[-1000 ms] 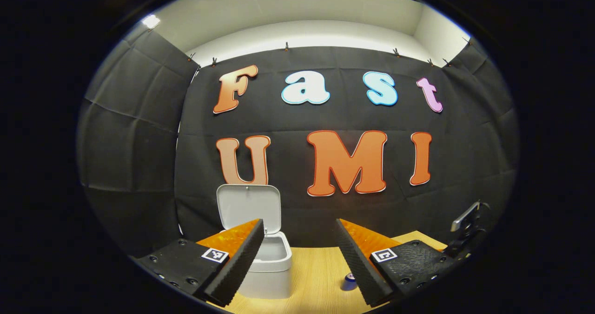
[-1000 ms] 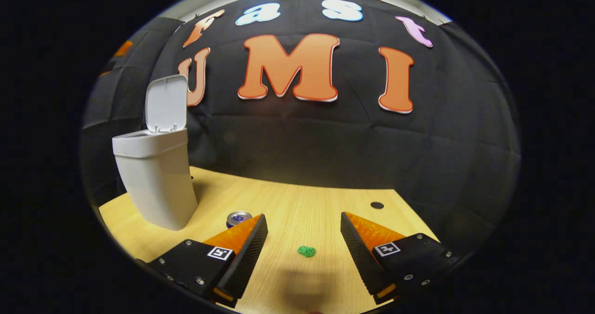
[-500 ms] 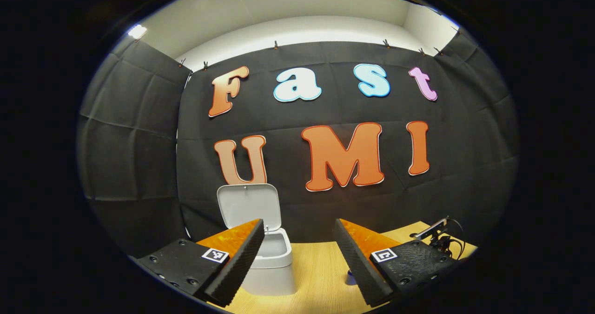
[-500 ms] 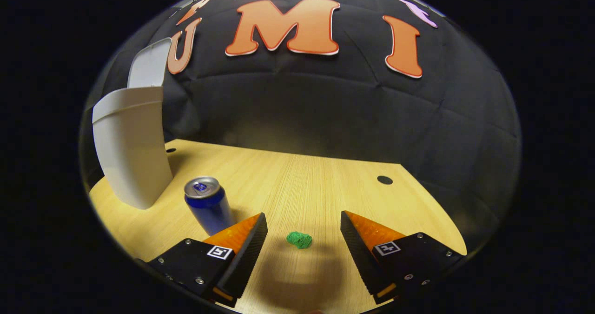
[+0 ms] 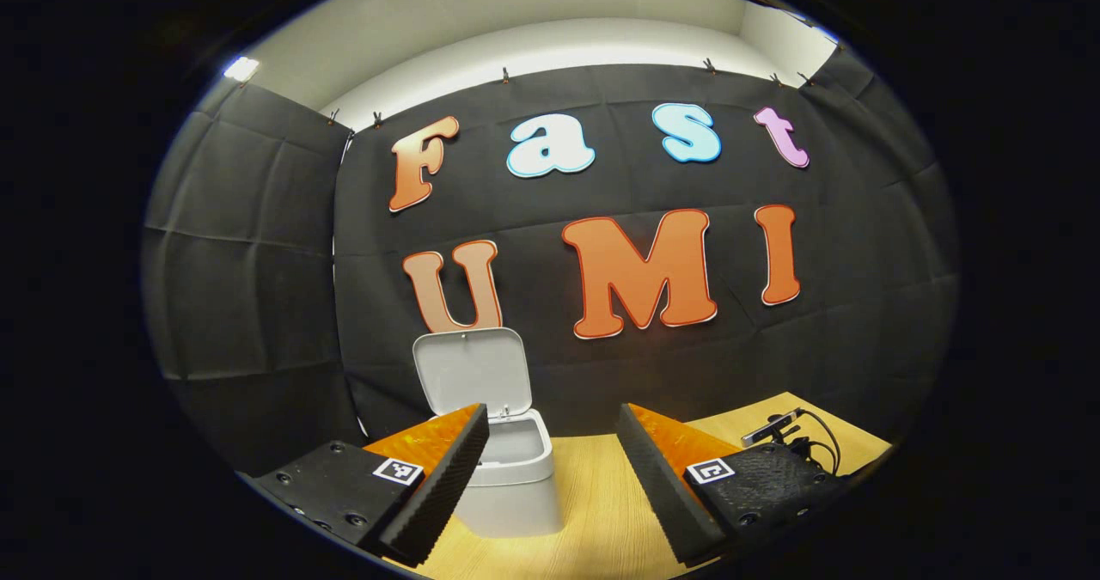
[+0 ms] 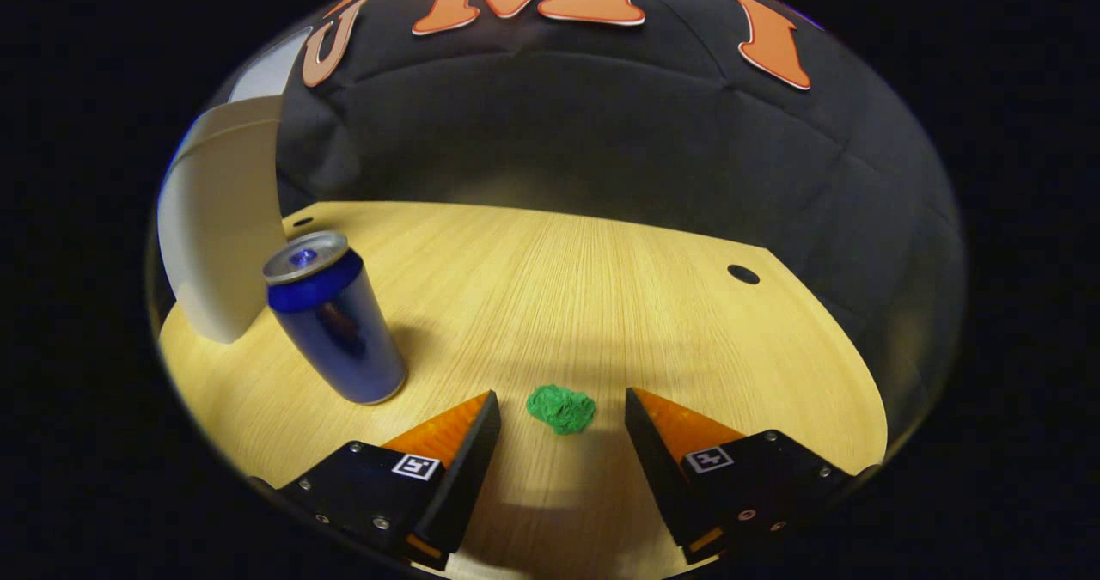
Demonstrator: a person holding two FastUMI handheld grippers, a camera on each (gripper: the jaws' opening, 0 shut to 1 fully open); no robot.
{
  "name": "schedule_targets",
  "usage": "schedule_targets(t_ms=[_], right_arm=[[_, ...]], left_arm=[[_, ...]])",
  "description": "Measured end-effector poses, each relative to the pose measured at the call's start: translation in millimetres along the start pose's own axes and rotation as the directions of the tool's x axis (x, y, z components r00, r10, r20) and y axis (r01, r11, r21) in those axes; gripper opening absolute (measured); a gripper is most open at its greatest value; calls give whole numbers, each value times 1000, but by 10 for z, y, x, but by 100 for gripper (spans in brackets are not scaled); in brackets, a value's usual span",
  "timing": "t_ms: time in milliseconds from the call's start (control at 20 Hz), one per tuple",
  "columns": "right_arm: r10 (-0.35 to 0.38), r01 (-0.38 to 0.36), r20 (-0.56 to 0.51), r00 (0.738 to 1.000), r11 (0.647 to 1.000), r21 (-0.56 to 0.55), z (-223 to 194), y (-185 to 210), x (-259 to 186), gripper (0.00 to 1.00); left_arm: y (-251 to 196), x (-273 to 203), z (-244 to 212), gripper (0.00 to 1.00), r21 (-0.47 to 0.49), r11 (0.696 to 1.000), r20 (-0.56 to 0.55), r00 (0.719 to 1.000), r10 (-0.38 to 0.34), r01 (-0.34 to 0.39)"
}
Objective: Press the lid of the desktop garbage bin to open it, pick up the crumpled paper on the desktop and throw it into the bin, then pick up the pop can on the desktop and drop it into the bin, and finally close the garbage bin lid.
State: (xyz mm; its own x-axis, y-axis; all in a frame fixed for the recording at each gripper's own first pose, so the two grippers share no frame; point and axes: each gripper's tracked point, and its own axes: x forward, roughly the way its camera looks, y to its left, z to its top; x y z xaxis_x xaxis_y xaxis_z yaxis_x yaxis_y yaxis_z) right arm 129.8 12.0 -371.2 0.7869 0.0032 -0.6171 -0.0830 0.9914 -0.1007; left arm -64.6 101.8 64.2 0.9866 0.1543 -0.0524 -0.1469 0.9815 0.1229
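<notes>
With its 2 fingers spread wide around the paper ball [image 6: 561, 409], the right hand-held gripper [image 6: 562, 418] should pinch across its middle; it looks light and squashy, lying right of the can [image 6: 335, 318].

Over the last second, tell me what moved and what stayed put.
The right gripper dropped toward the desk, open, closing in on the green crumpled paper now lying between its fingertips. Nothing grasped or released. The bin lid remains up, the can upright, the left gripper open.
</notes>
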Motion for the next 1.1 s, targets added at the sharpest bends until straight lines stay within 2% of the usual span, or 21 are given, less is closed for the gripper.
schedule_targets(t_ms=[50,150,200,250,500,800,1100], right_arm=[[3,-3,6,1000,1000,12,16,7,-6,84],[-3,3,4,1000,1000,21,35,17,25,66],[-6,6,-6,1000,1000,26,30,15,39,46],[-6,7,-14,1000,1000,31,31,15,55,48],[-20,21,-23,1000,999,25,45,3,107,20],[-6,6,22,1000,1000,12,148,-27,-142,8],[20,-21,161,987,1000,6,713,-11,-646,7]], left_arm=[[-2,-1,-27,99,0,1000,-6,1000,1,-1],[18,-13,-57,95,2,1000,-16,1000,0,0],[6,-7,-83,95,3,1000,-26,1000,-3,3],[2,-13,-128,95,6,1000,-33,999,-6,6],[-22,-52,-184,95,17,1000,-51,998,-22,23],[31,-69,-188,95,11,1000,-46,999,-23,23],[13,-63,-201,95,-41,998,-27,998,-53,52]])
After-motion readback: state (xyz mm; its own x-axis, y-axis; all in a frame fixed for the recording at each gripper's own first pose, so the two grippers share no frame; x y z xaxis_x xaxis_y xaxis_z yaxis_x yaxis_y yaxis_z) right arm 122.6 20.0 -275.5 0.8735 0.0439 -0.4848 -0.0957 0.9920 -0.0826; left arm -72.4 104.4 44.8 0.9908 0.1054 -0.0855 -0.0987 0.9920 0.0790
